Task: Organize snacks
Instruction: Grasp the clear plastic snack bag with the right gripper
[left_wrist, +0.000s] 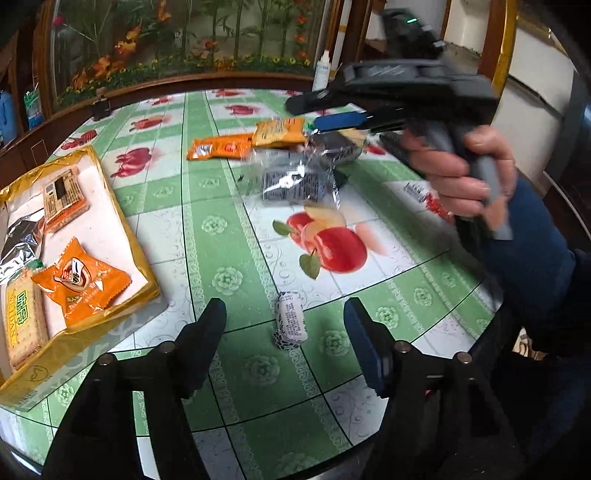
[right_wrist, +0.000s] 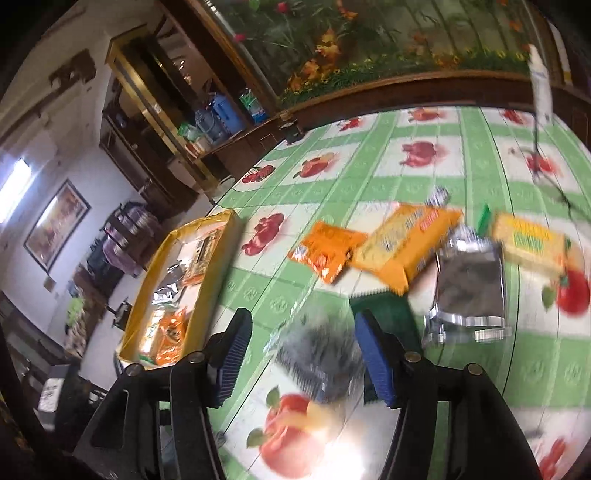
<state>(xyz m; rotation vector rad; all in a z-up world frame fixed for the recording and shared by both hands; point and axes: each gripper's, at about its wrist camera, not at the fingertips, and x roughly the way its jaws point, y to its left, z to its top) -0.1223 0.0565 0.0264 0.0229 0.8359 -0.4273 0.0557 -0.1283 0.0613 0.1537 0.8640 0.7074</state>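
Both tongs hang over the table (left_wrist: 229, 236), which wears a green checked cloth printed with apples. The left tongs (left_wrist: 284, 325) stand open with nothing gripped; a small white wrapped candy (left_wrist: 290, 325) lies on the cloth in the gap between their fingers, touching neither as far as I can see. To their left sits a yellow tray (left_wrist: 122, 218) already holding an orange snack packet (left_wrist: 79, 284), a cracker pack (left_wrist: 22, 328), a silver foil packet (left_wrist: 18, 240) and a small orange-edged packet (left_wrist: 64, 195). The right tongs (right_wrist: 303, 354), held in a person's hand (left_wrist: 458, 173) with a blue sleeve (left_wrist: 528, 254), are also open; a dark clear-wrapped snack (right_wrist: 317, 354) lies blurred on the cloth between their blue pads (right_wrist: 376, 362), and I cannot make out any pad pressing on it. Beyond these tongs lie an orange packet (right_wrist: 325, 251), a yellow biscuit pack (right_wrist: 402, 243), a silver-edged dark pouch (right_wrist: 469, 291) and another cracker pack (right_wrist: 532, 240) farther right. The yellow tray is off to the left of the right tongs.
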